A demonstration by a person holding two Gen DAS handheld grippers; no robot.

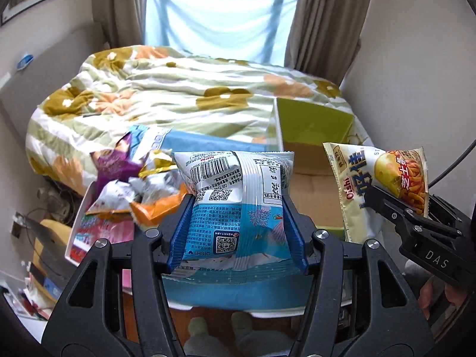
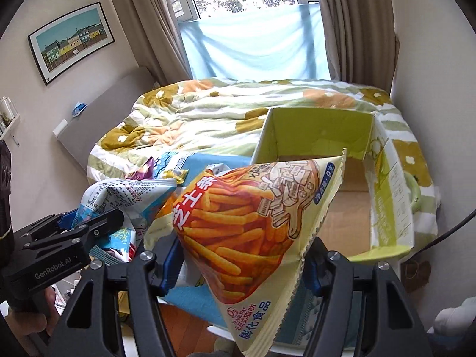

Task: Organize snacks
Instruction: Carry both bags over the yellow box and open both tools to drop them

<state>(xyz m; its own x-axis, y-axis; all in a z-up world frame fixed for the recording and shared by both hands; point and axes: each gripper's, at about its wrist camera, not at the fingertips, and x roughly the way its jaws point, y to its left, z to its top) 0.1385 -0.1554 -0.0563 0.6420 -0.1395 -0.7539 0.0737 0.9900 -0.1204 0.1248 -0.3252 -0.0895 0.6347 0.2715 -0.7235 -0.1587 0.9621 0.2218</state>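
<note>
Both claws are loaded but nothing looks sorted yet. The left gripper (image 1: pixel 238 223) is clamped on a blue-and-white snack bag (image 1: pixel 238 196), held upright between its blue pads. The right gripper (image 2: pixel 241 264) pinches a yellow bag of cheese sticks (image 2: pixel 247 226), tilted above its fingers. Ahead and to the right of both claws, the green cardboard box (image 2: pixel 389 196) shows only bare floor where visible. A heap of loose snack packets (image 1: pixel 139 184) lies ahead-left of the left claw, so most of the sorting seems left.
</note>
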